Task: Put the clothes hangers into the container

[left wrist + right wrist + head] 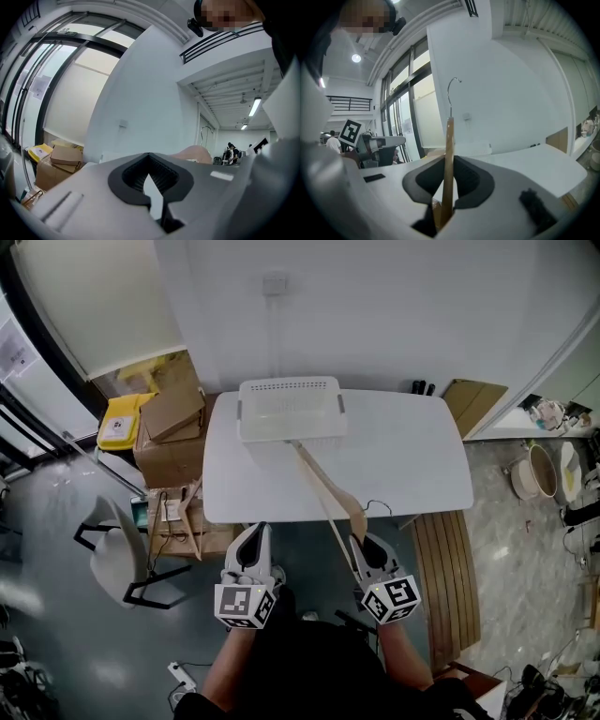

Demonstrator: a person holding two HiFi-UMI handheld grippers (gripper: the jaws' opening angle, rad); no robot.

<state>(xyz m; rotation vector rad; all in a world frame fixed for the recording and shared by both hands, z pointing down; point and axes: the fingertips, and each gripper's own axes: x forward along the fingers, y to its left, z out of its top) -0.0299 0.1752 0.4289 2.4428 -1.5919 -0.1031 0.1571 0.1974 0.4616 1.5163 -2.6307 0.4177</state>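
Marker cubes sit lowest in the head view. Beyond them the left hand-held gripper [253, 532] is empty, and the right hand-held gripper [362, 542] pinches a wooden hanger [323, 486] whose far tip meets the container [289, 390] on the table [412, 465]. Cardboard boxes [173, 418] stand aside.

Left gripper view: jaws narrowly apart, nothing between.

Right gripper view: jaws clamp the hanger edge-on. Held by one end, it could swivel or shove the container.

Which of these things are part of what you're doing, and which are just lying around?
In the job: wooden hanger, gripped in the right claw; white container; white table; left claw, holding nothing.
Lying about: cardboard boxes; yellow box; white chair; wooden slats.
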